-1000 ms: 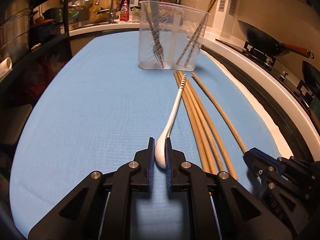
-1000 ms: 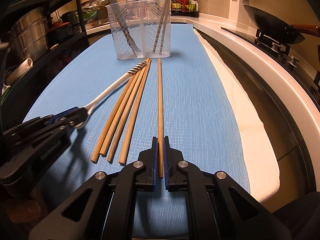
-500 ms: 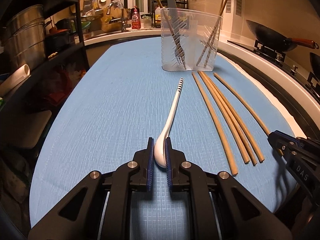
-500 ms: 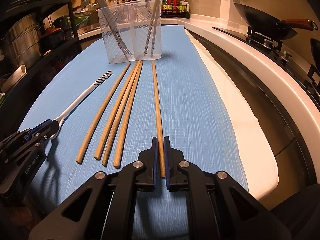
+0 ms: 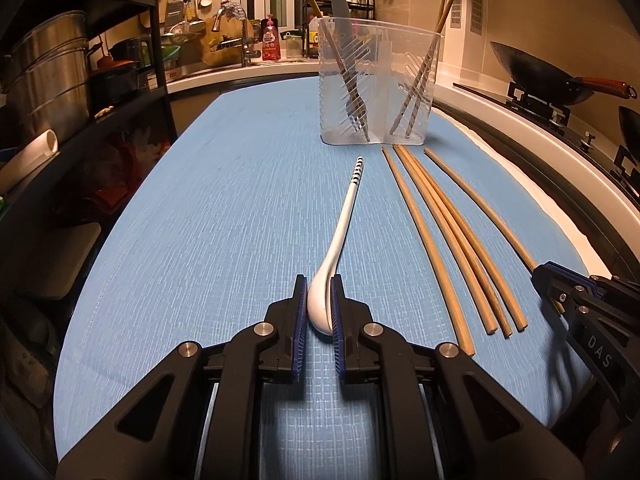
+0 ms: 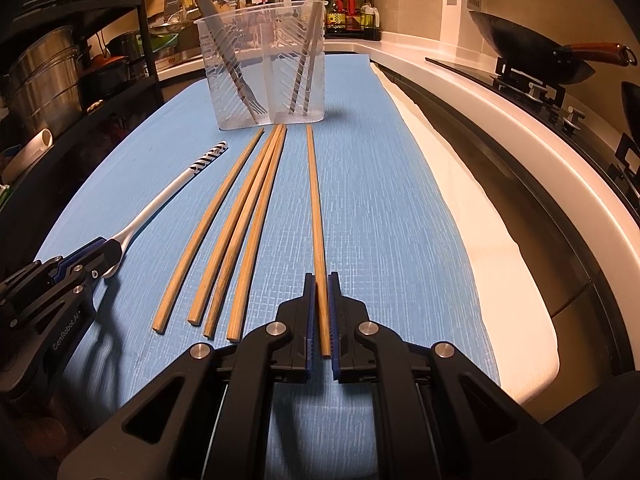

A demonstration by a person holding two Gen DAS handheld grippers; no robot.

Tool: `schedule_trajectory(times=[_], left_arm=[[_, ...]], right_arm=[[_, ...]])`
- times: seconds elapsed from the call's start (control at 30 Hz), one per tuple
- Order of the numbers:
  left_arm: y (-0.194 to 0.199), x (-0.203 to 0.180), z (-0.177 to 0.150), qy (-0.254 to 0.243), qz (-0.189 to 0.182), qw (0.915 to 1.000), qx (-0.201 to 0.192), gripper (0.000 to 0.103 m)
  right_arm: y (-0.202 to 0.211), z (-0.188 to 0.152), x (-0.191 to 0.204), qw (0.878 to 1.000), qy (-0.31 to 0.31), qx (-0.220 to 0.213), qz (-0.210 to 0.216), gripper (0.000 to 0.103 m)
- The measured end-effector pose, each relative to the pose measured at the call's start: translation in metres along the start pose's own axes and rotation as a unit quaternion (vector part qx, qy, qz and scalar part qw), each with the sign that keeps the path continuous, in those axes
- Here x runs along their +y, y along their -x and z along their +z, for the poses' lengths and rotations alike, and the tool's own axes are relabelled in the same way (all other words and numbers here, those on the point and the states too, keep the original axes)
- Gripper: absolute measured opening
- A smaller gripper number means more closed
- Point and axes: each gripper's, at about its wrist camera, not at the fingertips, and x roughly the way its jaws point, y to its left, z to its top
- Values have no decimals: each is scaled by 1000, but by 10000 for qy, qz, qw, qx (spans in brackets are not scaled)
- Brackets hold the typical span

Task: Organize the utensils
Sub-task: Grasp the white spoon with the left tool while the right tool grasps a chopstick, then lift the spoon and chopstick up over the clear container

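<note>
Utensils lie on the blue-matted bench (image 5: 224, 216): the white spoon (image 5: 338, 240) has its bowl clamped in the left gripper (image 5: 320, 312) fingers, while the right gripper (image 6: 323, 316) fingers are clamped on a chopstick (image 6: 316, 208). Four loose chopsticks (image 6: 236, 236) lie between them, before the clear holder (image 6: 264, 68).

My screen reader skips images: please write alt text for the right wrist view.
The right claw is shut on one wooden chopstick lying on a blue mat. Four more chopsticks lie left of it, before a clear utensil holder.
</note>
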Motion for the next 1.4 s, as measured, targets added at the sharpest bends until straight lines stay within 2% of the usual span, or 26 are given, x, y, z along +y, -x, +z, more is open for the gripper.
schedule_trajectory(times=[1.1,1.4], left_arm=[[0,-4,3,-14,12,10000,-27,11],[13,-2,7,-32,-47,9998,-181,11]], right_arm=[[1,0,2,10000,34,-14,18,5],[26,3,3,9987,184,-478,59,5]])
